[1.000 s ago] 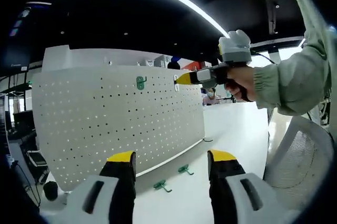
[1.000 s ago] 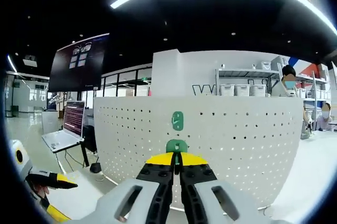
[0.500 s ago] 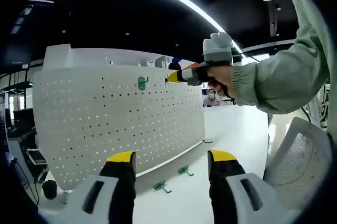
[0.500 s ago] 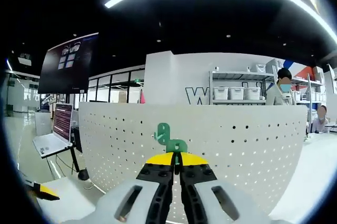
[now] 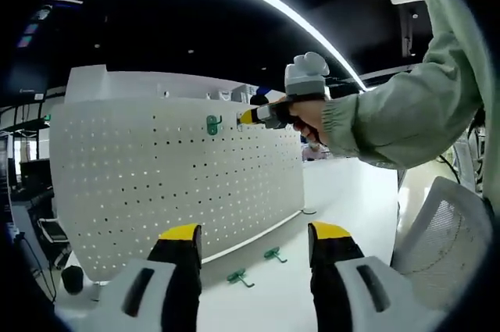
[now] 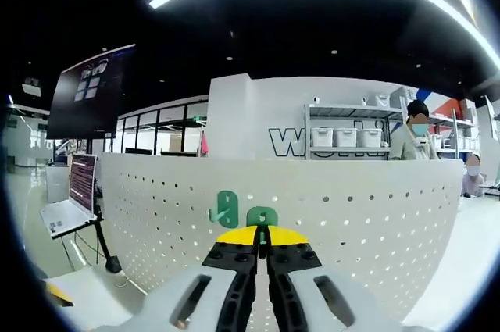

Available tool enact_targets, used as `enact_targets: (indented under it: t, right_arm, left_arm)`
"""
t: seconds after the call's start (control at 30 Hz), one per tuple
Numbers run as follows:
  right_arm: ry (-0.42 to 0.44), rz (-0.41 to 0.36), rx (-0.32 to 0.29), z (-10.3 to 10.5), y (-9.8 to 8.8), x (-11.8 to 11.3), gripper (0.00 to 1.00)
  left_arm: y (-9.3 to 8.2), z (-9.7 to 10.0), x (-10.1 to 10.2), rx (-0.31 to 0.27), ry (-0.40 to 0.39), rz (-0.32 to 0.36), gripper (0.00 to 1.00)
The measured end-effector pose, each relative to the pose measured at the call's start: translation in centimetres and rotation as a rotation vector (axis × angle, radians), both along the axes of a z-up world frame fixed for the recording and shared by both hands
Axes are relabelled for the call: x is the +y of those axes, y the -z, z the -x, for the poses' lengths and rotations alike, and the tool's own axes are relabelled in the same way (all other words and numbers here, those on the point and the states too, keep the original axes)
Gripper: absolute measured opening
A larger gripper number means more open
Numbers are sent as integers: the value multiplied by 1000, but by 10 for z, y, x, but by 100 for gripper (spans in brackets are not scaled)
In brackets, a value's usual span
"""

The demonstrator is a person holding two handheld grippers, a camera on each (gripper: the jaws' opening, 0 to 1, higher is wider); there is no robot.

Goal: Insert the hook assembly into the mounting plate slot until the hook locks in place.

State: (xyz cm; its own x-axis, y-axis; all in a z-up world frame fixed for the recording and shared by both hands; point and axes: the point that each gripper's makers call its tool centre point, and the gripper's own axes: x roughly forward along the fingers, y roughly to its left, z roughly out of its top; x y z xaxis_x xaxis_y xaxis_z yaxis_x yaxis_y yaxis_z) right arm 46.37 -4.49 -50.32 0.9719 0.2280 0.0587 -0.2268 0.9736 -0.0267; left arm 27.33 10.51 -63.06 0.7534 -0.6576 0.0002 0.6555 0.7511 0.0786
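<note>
1. R gripper (image 6: 262, 244) clamped on green hook (image 6: 262, 217), at white pegboard (image 6: 375, 215) face; just beside mounted hook (image 6: 226, 208).
2. L gripper (image 5: 254, 240) spread, holding nothing; two spare hooks (image 5: 256, 265) lie on table (image 5: 344, 191) below board.

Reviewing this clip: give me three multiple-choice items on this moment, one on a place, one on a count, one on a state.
1. Where do the spare green hooks lie in the left gripper view?
A. on the white table in front of the pegboard
B. on the chair
C. on top of the pegboard

2. How many spare green hooks lie there?
A. one
B. two
C. four

3. How are the right tongs?
A. wide open
B. shut on a green hook
C. shut on nothing

Key: 1 A, hooks and rest on the white table by the pegboard. 2 B, those two. 3 B, the right tongs pinch the green hook at their tips, beside a mounted hook.
</note>
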Motion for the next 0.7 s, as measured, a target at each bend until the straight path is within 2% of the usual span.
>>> enact_targets:
  t: [0.37,0.7]
  right_arm:
    - [28,-17,-3,-22,-8,1,1]
    - [46,-33,4,-31,-8,1,1]
  left_arm:
    - [1,-1,-1,10,4,8,57]
    - [0,-1,0,12,3,18,57]
